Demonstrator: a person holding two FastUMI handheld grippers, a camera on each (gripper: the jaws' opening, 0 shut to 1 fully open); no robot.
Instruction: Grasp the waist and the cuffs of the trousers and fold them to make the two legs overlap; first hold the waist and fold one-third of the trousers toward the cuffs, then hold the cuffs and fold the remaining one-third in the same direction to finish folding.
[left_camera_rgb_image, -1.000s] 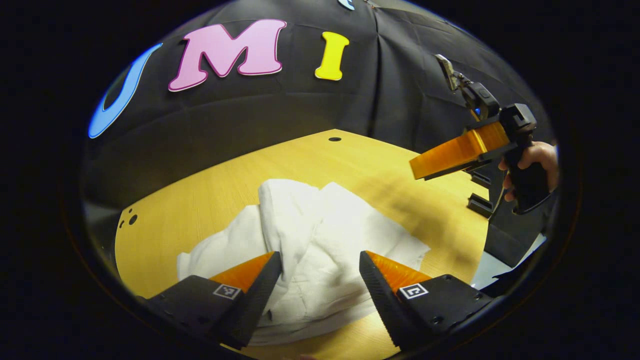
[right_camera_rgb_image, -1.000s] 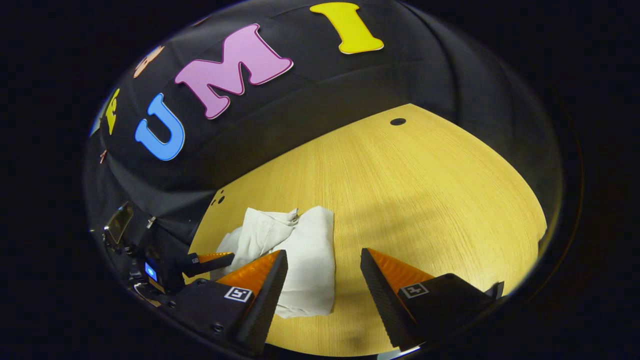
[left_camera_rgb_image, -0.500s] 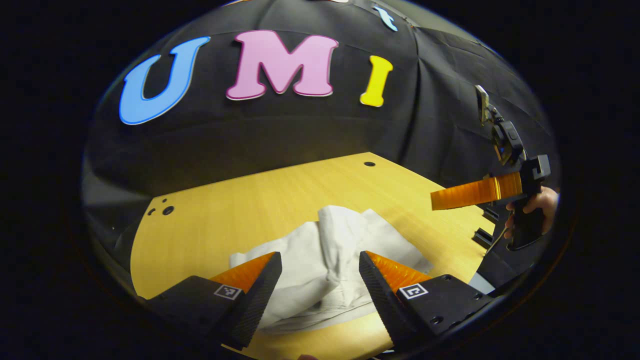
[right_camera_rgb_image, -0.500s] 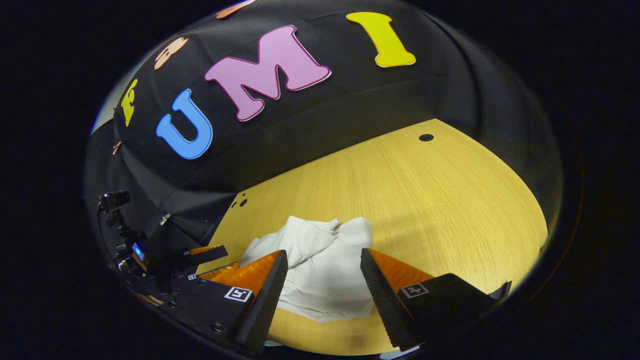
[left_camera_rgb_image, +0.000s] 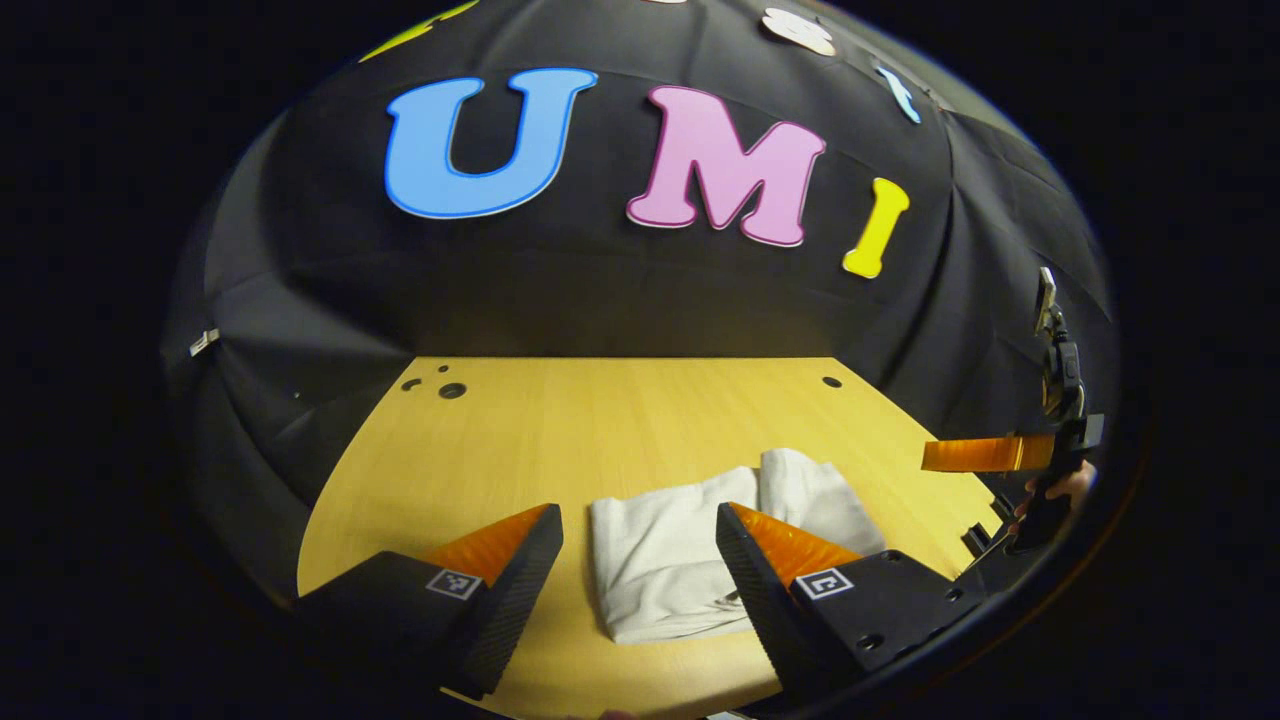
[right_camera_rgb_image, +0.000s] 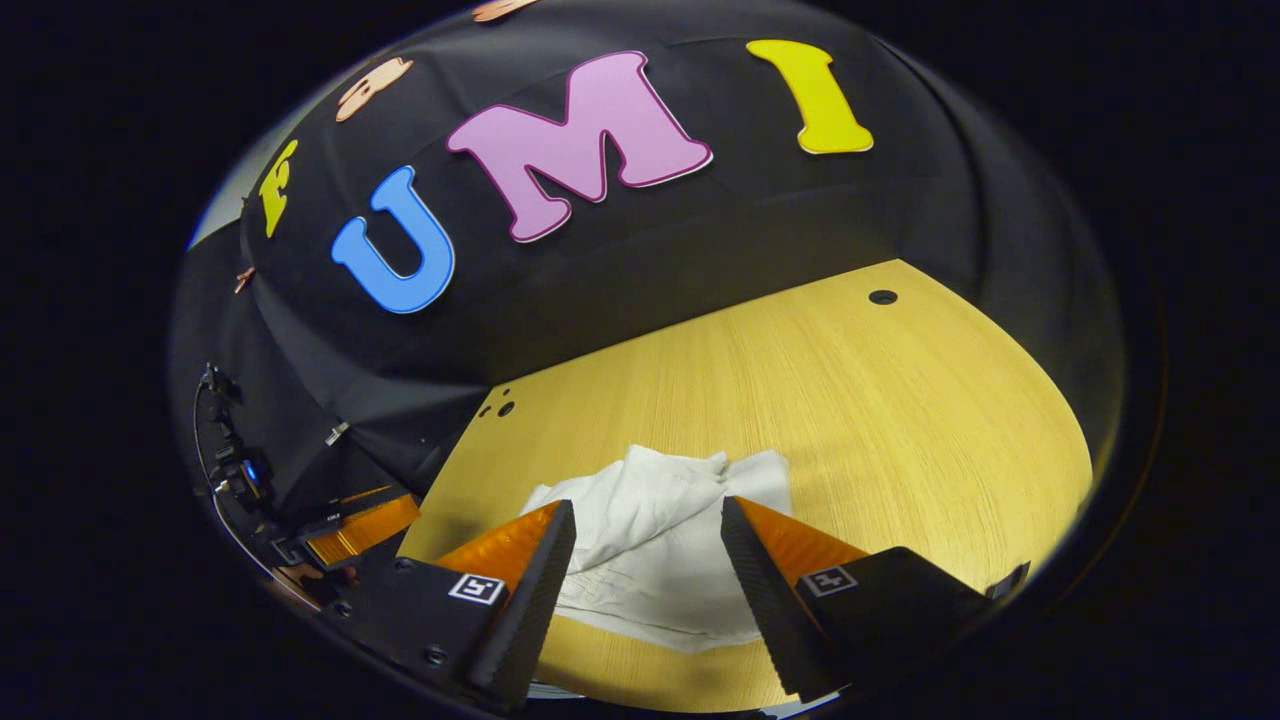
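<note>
The white trousers (left_camera_rgb_image: 660, 555) lie folded in a small bundle on the wooden table (left_camera_rgb_image: 560, 430), near its front edge. My left gripper (left_camera_rgb_image: 640, 560) is open, held above and in front of the bundle, touching nothing. In the right gripper view the same trousers (right_camera_rgb_image: 655, 545) show a rumpled top layer. My right gripper (right_camera_rgb_image: 648, 565) is open above them with nothing between its fingers. The right gripper (left_camera_rgb_image: 985, 455) also appears at the far right of the left gripper view, held by a hand (left_camera_rgb_image: 1060, 488). The left gripper (right_camera_rgb_image: 360, 530) shows at the lower left of the right gripper view.
The table (right_camera_rgb_image: 850, 400) stretches bare behind and beside the bundle, with small round holes (left_camera_rgb_image: 452, 390) near its back corners (right_camera_rgb_image: 883, 297). Black cloth walls close the booth behind the table. A dark stand (left_camera_rgb_image: 985, 540) sits at the table's right edge.
Both grippers have pulled back and tilted up from the trousers, so the bundle looks smaller and lower in both views. The trousers lie still, and both grippers stay open.
</note>
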